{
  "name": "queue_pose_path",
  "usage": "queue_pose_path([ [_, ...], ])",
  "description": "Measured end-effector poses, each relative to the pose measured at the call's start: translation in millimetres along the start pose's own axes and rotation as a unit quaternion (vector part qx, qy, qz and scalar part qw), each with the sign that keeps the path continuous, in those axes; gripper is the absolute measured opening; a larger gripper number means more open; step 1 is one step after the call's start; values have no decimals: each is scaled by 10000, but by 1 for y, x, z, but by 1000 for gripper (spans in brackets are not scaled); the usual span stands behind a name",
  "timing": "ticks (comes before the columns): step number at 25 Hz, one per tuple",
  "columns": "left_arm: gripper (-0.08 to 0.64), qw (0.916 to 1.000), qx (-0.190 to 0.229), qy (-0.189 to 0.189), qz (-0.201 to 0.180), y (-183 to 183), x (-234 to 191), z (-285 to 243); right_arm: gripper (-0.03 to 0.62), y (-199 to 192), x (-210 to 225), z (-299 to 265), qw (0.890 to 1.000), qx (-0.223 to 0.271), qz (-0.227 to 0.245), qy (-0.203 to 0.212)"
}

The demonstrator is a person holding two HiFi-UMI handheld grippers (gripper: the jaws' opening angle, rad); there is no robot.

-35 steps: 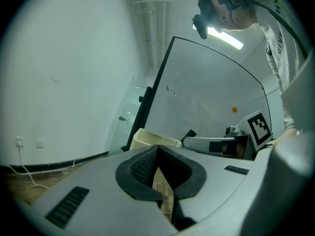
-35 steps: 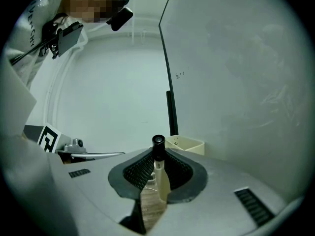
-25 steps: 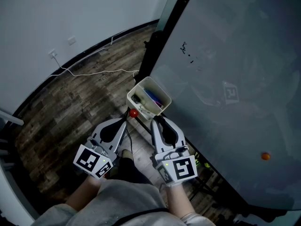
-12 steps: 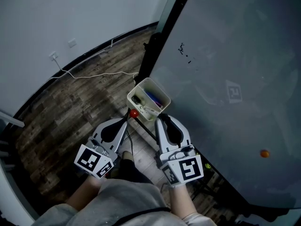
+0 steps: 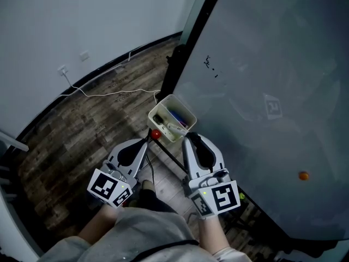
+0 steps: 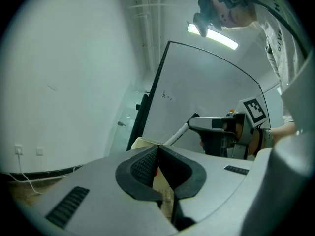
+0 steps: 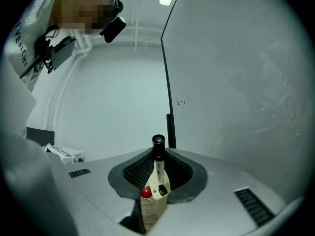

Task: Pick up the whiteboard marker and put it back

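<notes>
The whiteboard marker [image 7: 158, 167], white with a black cap, stands upright between the jaws of my right gripper [image 7: 157, 154], which is shut on it. In the left gripper view the marker [image 6: 176, 133] sticks out slantwise from the right gripper [image 6: 196, 122]. The cream pen box [image 5: 172, 117] hangs on the board's stand just beyond both grippers and holds a blue pen and other pens. My right gripper [image 5: 188, 138] is at the box's near right edge. My left gripper [image 5: 145, 141] is shut and holds nothing, level beside a red knob [image 5: 155, 135].
A large whiteboard [image 5: 272, 91] fills the right side, with small scribbles [image 5: 210, 64] and an orange magnet [image 5: 302, 176]. Its black frame post [image 5: 180, 53] rises behind the box. A white cable [image 5: 109, 93] lies on the wooden floor by the wall.
My right gripper has lifted a little with the marker and drifted slightly to the right of the box. The left gripper has stayed put.
</notes>
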State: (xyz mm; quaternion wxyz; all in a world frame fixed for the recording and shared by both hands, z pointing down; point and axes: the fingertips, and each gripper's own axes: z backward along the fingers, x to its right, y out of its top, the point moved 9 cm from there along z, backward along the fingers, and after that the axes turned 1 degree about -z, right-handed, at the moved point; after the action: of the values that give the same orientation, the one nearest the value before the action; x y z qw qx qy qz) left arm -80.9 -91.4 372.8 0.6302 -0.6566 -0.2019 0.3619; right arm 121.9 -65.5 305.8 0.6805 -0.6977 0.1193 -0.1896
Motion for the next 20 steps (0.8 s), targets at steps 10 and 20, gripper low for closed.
queue_pose_path([
  [10,14,10000,28,-11,-40,5,3,4,75,15,-7,5,9998,127,122,10],
  [20,14,9999,79,-57,-82,8,7,5,75,25,-10,8,9996,207,204,56],
])
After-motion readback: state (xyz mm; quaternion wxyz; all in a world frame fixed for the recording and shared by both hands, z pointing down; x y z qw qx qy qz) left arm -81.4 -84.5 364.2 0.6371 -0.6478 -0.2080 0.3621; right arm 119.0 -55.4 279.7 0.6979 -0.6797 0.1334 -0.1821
